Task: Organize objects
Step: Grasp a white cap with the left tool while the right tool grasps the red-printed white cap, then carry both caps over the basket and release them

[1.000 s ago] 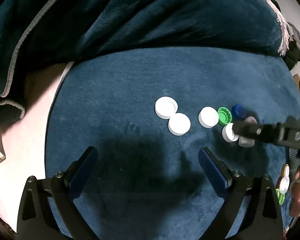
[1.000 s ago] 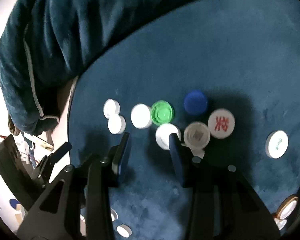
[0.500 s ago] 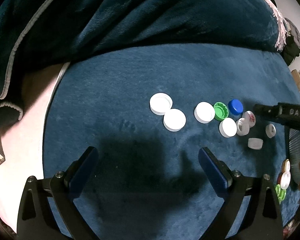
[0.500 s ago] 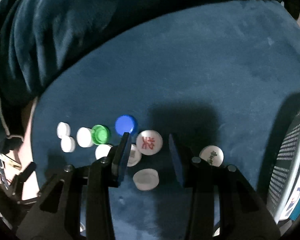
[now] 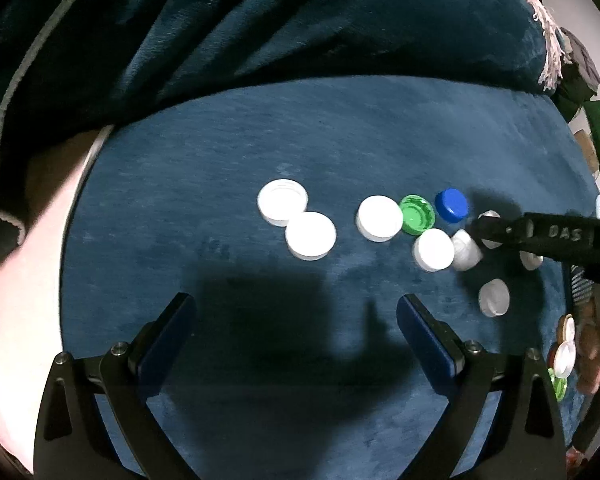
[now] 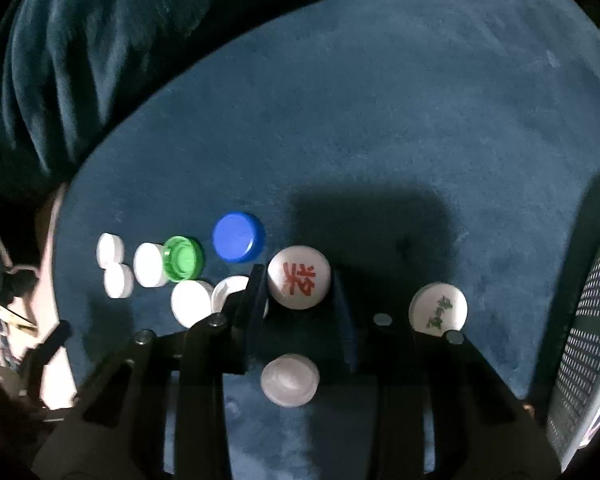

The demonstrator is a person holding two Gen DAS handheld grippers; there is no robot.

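Bottle caps and round game pieces lie on a blue velvet round table (image 5: pixel 340 152). My right gripper (image 6: pixel 298 280) has its fingers on both sides of a white piece with a red character (image 6: pixel 299 277); the jaws look closed on it. A white piece with green marking (image 6: pixel 438 309) lies to its right, a plain white piece (image 6: pixel 290 380) below between the arms. A blue cap (image 6: pixel 239 237), green cap (image 6: pixel 183 258) and white caps (image 6: pixel 150 265) sit to the left. My left gripper (image 5: pixel 296 332) is open and empty, hovering short of two white caps (image 5: pixel 310 235).
A dark blue blanket (image 5: pixel 260 24) is heaped behind the table. A mesh basket (image 6: pixel 584 344) stands at the right edge. More caps (image 5: pixel 564 356) lie at the table's right rim by a hand. The right gripper arm (image 5: pixel 548 236) reaches in from the right.
My right gripper swung right from the white caps to the red-character piece and now brackets it. The left gripper stayed almost still.
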